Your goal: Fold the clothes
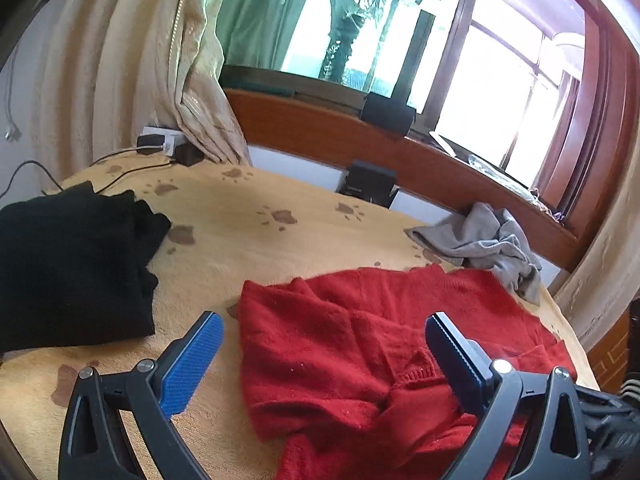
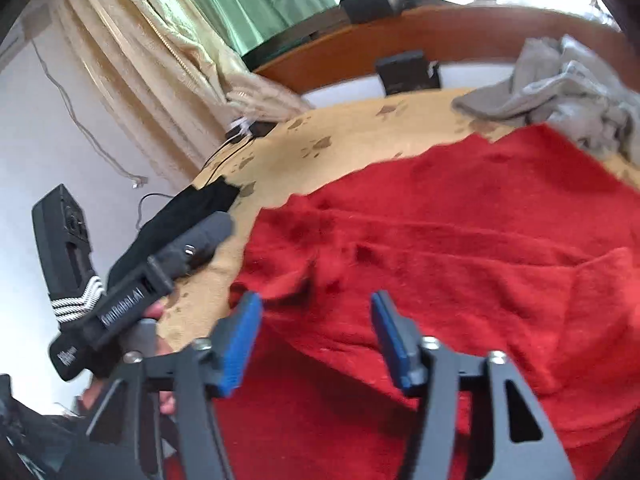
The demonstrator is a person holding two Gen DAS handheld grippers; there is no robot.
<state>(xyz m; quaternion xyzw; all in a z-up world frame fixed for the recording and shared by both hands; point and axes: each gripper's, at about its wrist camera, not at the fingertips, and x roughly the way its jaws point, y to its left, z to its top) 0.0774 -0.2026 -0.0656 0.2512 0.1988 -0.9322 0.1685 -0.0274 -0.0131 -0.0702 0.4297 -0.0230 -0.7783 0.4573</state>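
Sweater time: red sweater (image 1: 360, 344) lies rumpled on the yellow paw-print blanket (image 1: 248, 232), filling the 4-to-6 o'clock part of the left wrist view and most of the right one. Left gripper (image 1: 324, 338) hangs w/ jaws spread wide, nothing between them, one blue pad off the knit's left edge, the other over the cloth. Right gripper (image 2: 316, 312) also released, empty, poised over the sweater's near-left edge.

Black garment (image 1: 72, 264) sits folded at 9 o'clock, well apart. Grey garment (image 1: 480, 240) is bunched at 2 o'clock, touching the red one's far corner.

My read: they're abt to pinch and spread. To do it well, I'd grab two corners of the same edge, one per gripper, bite deep enough that the fuzzy knit doesn't slip, pull taut and flat before any fold. Watch the tucked sleeve near 5 o'clock; smooth it first. Keep clear of the grey pile so it doesn't drag along.
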